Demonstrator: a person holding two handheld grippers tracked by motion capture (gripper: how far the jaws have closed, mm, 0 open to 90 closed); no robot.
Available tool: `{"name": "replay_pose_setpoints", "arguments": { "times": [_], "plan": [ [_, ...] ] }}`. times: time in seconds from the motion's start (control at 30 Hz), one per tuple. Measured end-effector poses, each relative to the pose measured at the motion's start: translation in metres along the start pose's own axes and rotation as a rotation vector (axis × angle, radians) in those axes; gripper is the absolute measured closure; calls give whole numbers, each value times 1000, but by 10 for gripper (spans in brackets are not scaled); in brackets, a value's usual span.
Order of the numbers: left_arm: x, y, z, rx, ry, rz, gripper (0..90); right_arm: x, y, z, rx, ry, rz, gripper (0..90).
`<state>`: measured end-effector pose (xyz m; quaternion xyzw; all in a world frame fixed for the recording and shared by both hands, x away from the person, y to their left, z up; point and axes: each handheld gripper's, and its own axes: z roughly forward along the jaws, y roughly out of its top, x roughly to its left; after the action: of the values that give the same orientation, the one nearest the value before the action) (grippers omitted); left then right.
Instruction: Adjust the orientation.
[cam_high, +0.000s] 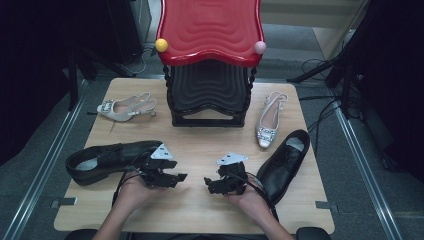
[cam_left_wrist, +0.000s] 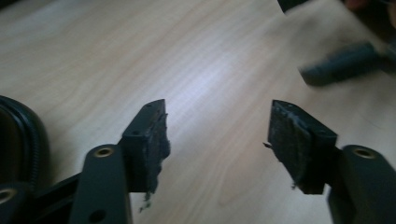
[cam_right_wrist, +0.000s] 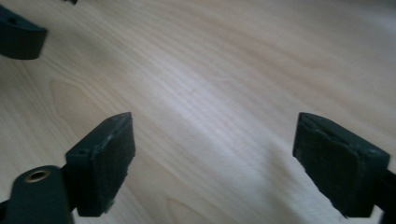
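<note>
Left hand-held gripper (cam_high: 176, 178) gapes just beside the black shoe (cam_high: 107, 159).

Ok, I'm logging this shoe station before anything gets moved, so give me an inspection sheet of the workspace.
Surface: light wooden table, bare between the grippers.
Job's things: two black shoes at the near corners; two silver slingbacks farther back.
Clutter: red-topped rack at the far edge.
Grippers: left gripper and right gripper open, holding nothing.
Cables: one trails from each gripper; more on the floor at right.
Surroundings: grey floor, dark stands.
</note>
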<state>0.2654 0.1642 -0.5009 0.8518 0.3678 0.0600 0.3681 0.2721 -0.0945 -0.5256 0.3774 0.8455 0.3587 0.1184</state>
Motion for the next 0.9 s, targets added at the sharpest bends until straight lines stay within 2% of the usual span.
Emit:
{"name": "replay_pose_setpoints", "arguments": {
  "times": [0.07,0.17,0.2,0.37,0.6,0.77,0.9],
  "plan": [
    [1,1,-3,-9,-14,13,416,-3,0,-5,-24,31,-25,127],
    [4,4,-4,-3,-53,-4,385,-8,1,-14,-67,110,-30,136],
    [5,4,-4,2,-54,1,381,-8,1,-16,-78,118,-41,154],
    [4,6,-3,-2,-53,15,359,-9,0,-19,-83,95,-62,199],
    [5,6,-7,-4,-43,26,348,-12,1,-25,-110,112,-66,265],
    [6,7,-13,-5,-33,41,344,-15,1,-25,-107,131,-80,313],
    [6,7,-17,-5,-27,48,346,-16,2,-25,-101,122,-94,329]
  ]
}}
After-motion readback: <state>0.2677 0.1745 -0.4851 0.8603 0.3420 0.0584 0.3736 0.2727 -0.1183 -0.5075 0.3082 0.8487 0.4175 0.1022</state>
